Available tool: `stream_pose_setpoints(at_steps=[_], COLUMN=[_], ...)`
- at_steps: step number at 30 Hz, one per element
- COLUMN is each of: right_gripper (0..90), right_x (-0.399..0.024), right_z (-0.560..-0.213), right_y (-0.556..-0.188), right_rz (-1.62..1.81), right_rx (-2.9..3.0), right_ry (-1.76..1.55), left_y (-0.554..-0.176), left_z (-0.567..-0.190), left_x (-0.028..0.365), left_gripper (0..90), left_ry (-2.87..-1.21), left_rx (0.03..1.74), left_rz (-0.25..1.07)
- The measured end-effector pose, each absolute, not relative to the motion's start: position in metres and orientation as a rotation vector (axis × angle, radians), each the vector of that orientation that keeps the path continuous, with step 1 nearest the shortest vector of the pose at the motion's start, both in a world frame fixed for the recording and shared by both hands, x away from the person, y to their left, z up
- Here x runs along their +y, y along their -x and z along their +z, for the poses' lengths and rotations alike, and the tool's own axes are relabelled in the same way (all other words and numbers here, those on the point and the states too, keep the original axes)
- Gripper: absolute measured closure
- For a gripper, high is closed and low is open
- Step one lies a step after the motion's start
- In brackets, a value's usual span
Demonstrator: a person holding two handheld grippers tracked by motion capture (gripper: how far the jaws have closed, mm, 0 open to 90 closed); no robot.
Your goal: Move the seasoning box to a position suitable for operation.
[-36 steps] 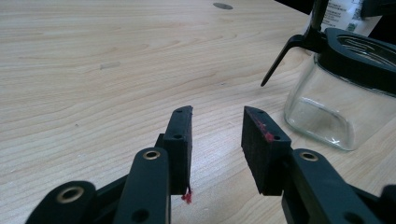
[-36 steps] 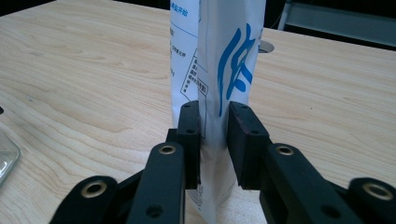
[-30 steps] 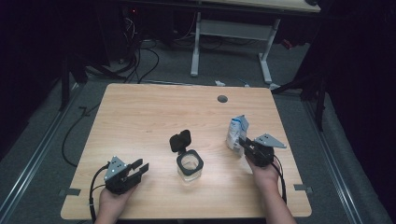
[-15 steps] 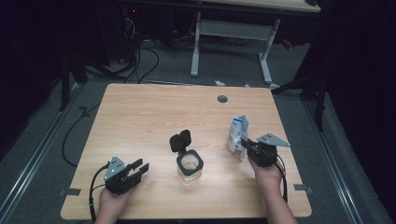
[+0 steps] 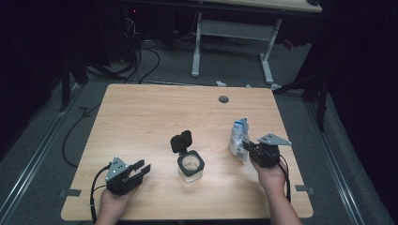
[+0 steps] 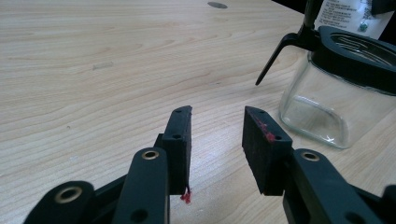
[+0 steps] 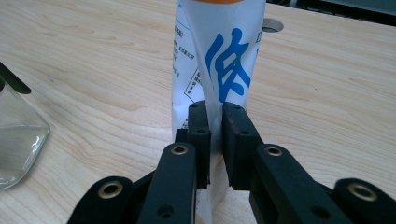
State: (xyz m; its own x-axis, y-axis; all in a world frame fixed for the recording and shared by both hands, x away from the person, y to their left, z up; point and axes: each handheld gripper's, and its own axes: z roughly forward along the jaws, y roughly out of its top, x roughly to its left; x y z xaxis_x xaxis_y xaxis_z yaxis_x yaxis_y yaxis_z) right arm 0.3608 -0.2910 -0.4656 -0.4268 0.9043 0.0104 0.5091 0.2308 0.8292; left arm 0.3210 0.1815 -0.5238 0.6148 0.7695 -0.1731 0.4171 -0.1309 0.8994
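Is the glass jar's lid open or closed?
Open. The jar's black lid stands flipped up behind the mouth, and you see straight into the glass.

pouch top beyond frame edge

My pouch is white with bold blue characters and an orange top edge. The jar is clear glass, lid black. Pale wood-grain table; my jaws black.
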Motion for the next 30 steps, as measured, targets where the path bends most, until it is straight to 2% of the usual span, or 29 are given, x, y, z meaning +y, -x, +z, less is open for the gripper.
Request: stream_pose_setpoints(at_steps=[16,30], right_gripper=[84.4,84.7], right_x=[-0.286,-0.286], right_z=[-0.437,-0.427], right_y=[-0.356,-0.346], right_rz=[0.976,0.925], right_rx=[2.186,2.281], right_ry=[-1.297,-1.302], left_y=[-0.322,-0.322], left_z=[-0.524,-0.524], left_x=[0.181,0.179], left_gripper=[62.3,62.0], left_ry=[-1.741,-1.742], left_rx=[0.963,0.953], left_rz=[0.381,0.37])
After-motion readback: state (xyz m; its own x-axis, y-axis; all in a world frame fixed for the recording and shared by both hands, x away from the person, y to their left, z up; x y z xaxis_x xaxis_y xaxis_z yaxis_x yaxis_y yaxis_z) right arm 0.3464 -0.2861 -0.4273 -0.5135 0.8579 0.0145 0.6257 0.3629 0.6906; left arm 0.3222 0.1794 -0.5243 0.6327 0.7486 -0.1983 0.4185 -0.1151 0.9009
